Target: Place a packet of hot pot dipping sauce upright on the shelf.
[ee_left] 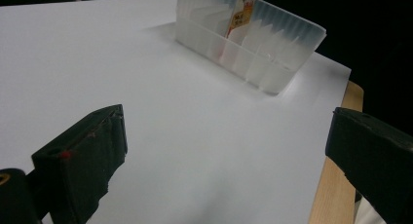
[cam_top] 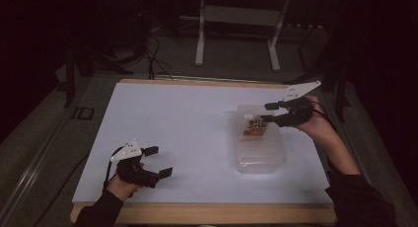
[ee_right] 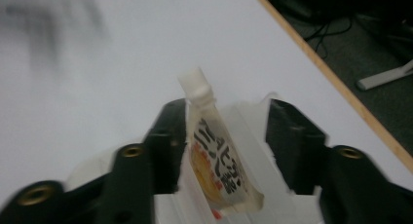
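Note:
A clear plastic box [cam_top: 261,158] with ribbed slots stands on the white board at the right. A small spouted pouch [cam_top: 254,128] with orange and black print stands upright in its far end. My right gripper [cam_top: 265,112] hovers over that end of the box, jaws apart. In the right gripper view the pouch [ee_right: 219,165] stands between the jaws of the right gripper [ee_right: 226,112], leaning by one jaw with a gap to the other. My left gripper [cam_top: 163,160] rests open near the board's front left, nothing between its jaws. In the left gripper view the left gripper [ee_left: 224,136] faces the box [ee_left: 272,63] and pouch [ee_left: 241,12].
The white board [cam_top: 172,118] lies on a wooden table whose edge [cam_top: 197,213] runs along the front. Beyond the table a white stand [cam_top: 199,44] and dark cables sit on the floor. The person's forearms come in from the bottom corners.

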